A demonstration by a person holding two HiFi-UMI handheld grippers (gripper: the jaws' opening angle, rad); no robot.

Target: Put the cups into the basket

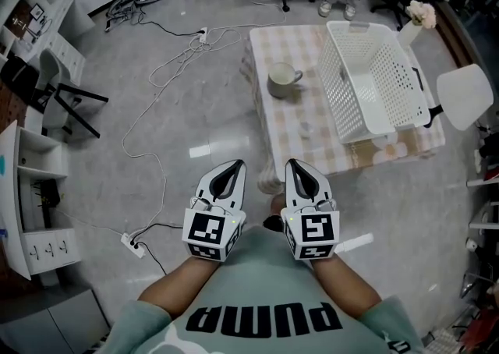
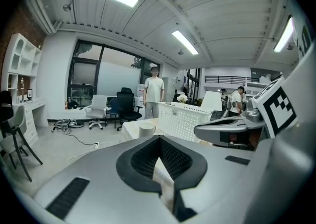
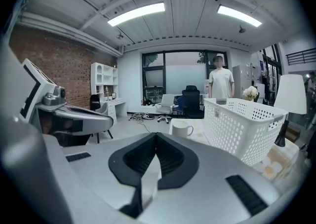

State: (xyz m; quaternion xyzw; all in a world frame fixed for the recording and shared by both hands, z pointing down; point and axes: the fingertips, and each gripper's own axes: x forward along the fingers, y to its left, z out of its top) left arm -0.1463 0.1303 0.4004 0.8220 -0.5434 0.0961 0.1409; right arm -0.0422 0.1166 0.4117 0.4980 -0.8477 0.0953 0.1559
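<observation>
A grey polished floor [image 1: 117, 150] fills most of the head view. On it stands one low table with a beige checked cloth [image 1: 300, 122]. One white plastic basket with perforated walls [image 1: 343, 87] occupies the right part of this table, and its open top faces up. At the far side of the room there are some office chairs, and one person in a white shirt [image 3: 220, 82] stands there. White cables [image 1: 168, 64] lie on the floor to the left of the table.

There are two grippers, one in each hand, side by side and close to the person's body, at the near side of the table. The left gripper [image 1: 234, 171] has its jaws pressed together with nothing between them, and its own view shows the black pads meeting at the tip [image 2: 158, 136]. The right gripper [image 1: 296, 171] is the same: jaws fully closed and nothing held, as its own view also shows [image 3: 155, 134].

Only one cup is visible, a white ceramic cup with a handle [image 1: 282, 78]. It stands upright on the far left part of the table, just to the left of the basket and outside it, with the handle turned toward the basket. It lies well apart from both grippers, farther away than their tips. In the left gripper view the cup [image 2: 146, 130] appears just above the closed tip and a little left, in front of the basket [image 2: 185, 119]. In the right gripper view the cup [image 3: 181, 129] is a little right of the tip, beside the basket [image 3: 242, 124].
</observation>
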